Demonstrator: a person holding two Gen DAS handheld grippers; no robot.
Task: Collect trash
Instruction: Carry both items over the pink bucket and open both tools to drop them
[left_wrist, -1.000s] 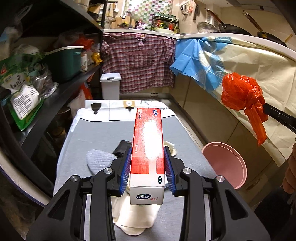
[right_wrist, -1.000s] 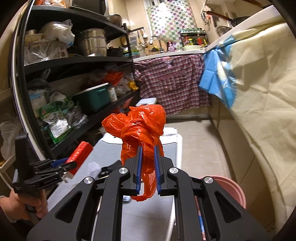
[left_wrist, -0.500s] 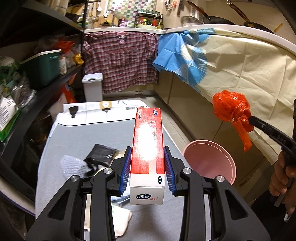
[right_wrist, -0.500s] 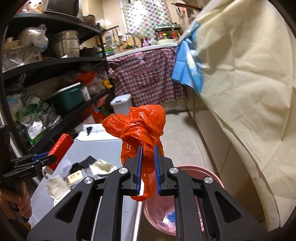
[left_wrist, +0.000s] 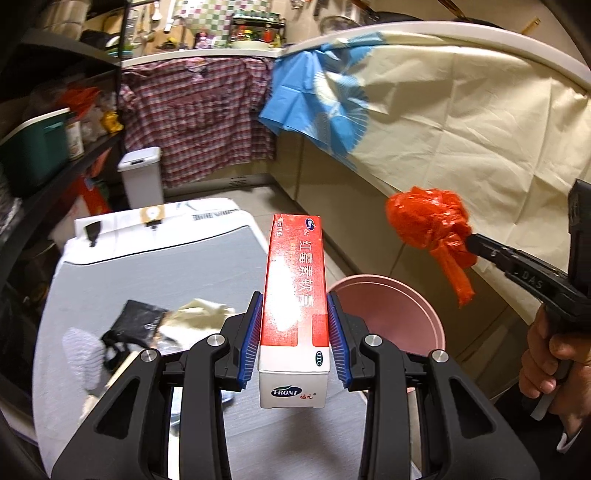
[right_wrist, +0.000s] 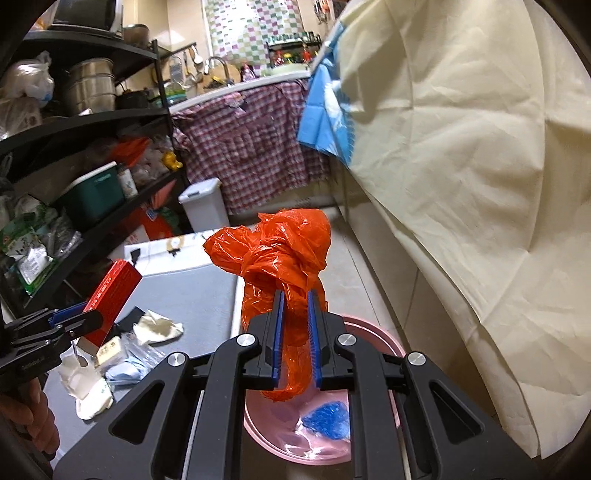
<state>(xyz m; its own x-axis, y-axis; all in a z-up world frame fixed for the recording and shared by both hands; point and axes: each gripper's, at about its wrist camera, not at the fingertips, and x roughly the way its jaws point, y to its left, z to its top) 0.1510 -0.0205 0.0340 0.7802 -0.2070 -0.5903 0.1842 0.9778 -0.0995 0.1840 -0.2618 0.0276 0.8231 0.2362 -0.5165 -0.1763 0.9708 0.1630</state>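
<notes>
Both hand-held grippers have swung toward the pink bin (right_wrist: 388, 343): right (right_wrist: 294, 332) pinching the light, soft orange bag (right_wrist: 273, 251), left (left_wrist: 294, 332) clamping the stiff red carton (left_wrist: 295, 280).

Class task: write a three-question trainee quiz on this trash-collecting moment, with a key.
1. True or false: the left gripper holds a red box.
2. What does the right gripper hold? A) orange bag B) sock C) cup
3. Fill in: the blue item lies inside the pink ____.

Key: 1 true; 2 A; 3 bin.
</notes>
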